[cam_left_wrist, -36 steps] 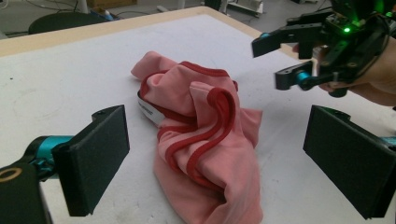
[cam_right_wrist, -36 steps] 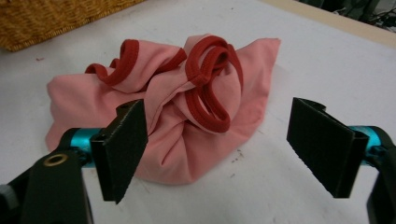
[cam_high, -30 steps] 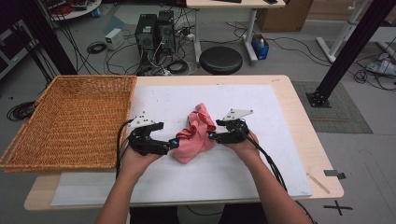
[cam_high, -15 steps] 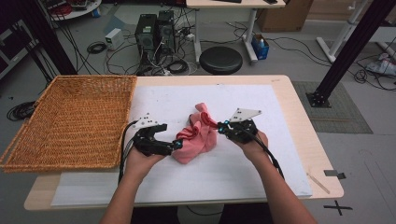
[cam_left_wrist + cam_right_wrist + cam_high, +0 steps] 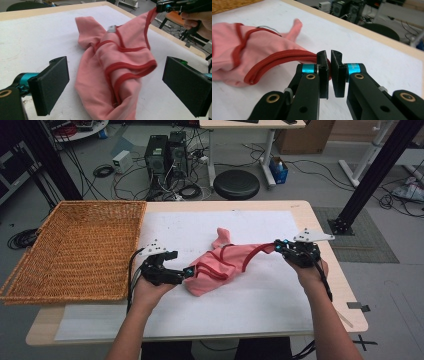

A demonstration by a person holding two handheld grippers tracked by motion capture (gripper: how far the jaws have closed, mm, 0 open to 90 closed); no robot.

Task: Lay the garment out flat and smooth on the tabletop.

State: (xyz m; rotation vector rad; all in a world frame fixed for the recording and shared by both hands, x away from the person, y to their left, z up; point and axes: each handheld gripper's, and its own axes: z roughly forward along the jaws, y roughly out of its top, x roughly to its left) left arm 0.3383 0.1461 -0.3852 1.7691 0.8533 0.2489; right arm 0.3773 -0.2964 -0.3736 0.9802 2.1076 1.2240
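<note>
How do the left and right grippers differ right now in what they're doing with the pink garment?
The right gripper is shut on the pink garment, pinching its red trim; the left gripper stands open, cloth lying between its fingers. The right is raised, stretching the trim taut; the left sits low by the bunched cloth. Both are black and hand-held.

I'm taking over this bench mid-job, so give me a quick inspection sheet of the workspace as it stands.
Surface: wooden table under white sheet.
Job's things: pink garment, red trim, rumpled mid-sheet, one edge stretched rightward.
Clutter: wicker basket at left, nothing seen inside.
Grippers: left gripper open around the garment's near end; right gripper shut on the red trim.
Cables: one trails from each gripper.
Surroundings: computer towers, black stool, floor cables.
</note>
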